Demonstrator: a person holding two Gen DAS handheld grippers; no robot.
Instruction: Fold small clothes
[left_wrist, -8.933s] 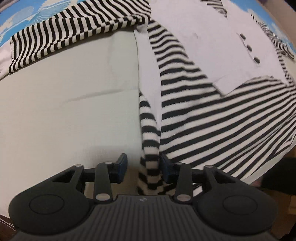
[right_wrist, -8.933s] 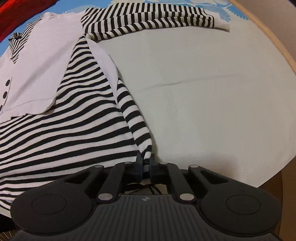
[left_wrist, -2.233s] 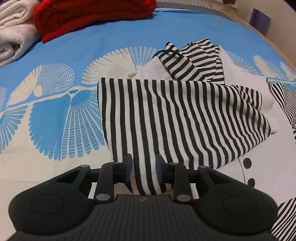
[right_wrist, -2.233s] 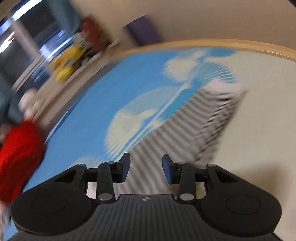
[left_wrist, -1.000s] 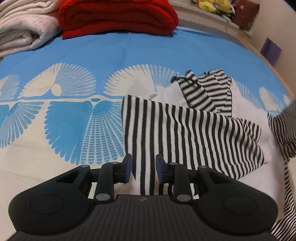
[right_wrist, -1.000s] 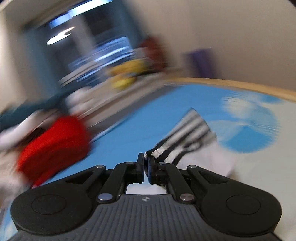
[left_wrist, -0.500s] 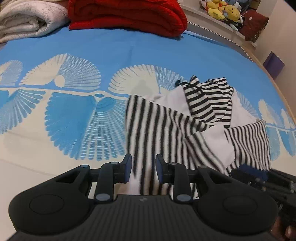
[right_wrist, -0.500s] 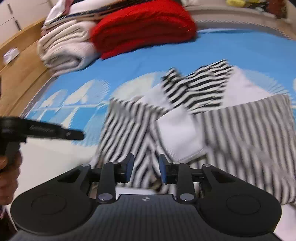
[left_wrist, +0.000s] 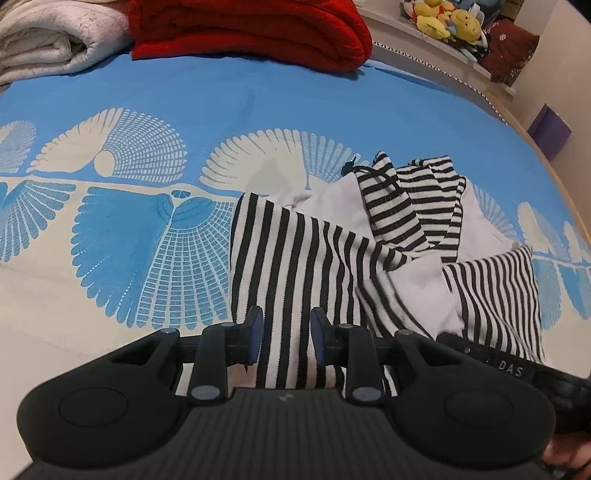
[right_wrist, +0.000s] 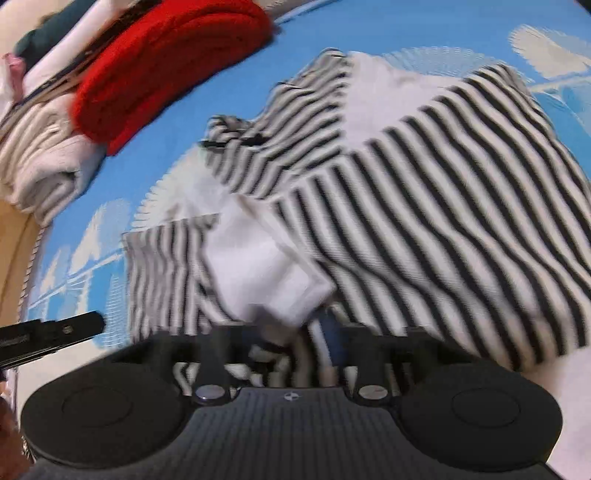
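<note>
A black-and-white striped top (left_wrist: 303, 258) with a white front panel lies on the bed, both sleeves folded in over the body. My left gripper (left_wrist: 284, 332) is open, its jaws either side of the folded left sleeve. The striped collar (left_wrist: 406, 199) lies at the far end. My right gripper (right_wrist: 291, 332) is open over the white cuff (right_wrist: 258, 269) of the right sleeve; this view is motion-blurred. The right gripper's body (left_wrist: 509, 369) shows at the lower right of the left wrist view.
A blue and cream bedspread (left_wrist: 147, 236) covers the bed. A folded red blanket (left_wrist: 251, 33) and a cream blanket (left_wrist: 51, 40) lie at the far edge. Yellow plush toys (left_wrist: 447, 18) sit on a shelf. The left gripper's tip (right_wrist: 55, 332) shows at the left of the right wrist view.
The right gripper carried the right sleeve over the body, then opened and let it drop. It now sits lower and closer over the cuff. The left gripper stayed open.
</note>
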